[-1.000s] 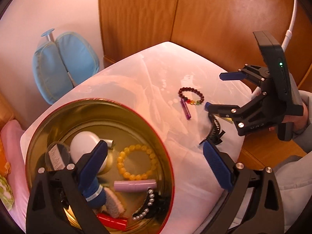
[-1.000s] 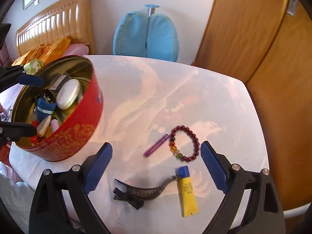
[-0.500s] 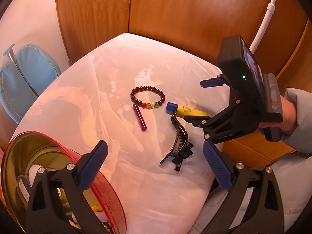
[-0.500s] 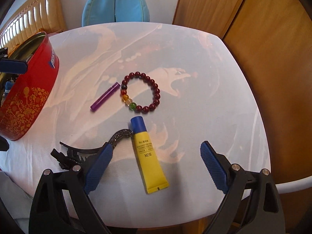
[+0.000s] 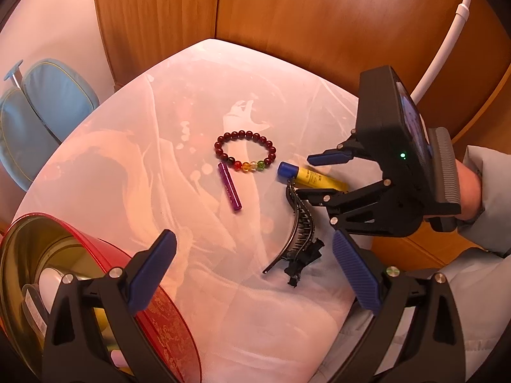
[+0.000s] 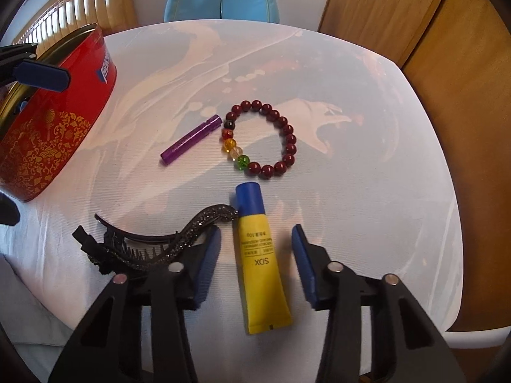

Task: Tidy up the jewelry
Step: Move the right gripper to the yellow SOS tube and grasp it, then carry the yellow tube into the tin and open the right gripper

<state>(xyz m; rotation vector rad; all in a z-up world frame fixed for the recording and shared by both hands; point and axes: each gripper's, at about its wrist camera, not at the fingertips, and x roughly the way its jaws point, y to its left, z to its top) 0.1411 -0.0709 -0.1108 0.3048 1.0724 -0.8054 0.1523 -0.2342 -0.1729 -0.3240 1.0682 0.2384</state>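
Left wrist view: red tin (image 5: pixel 172 325) holds a white case (image 5: pixel 48 287); both grippers gape, empty.

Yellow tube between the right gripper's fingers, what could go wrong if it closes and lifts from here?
1. The hair clip has its tip touching the yellow tube near the blue cap, and the right gripper, whose jaws have just been closing with the tube between them, not yet pressing, has one finger over the clip. It may be dragged along.
2. The tube looks soft, so it could squash or slip.
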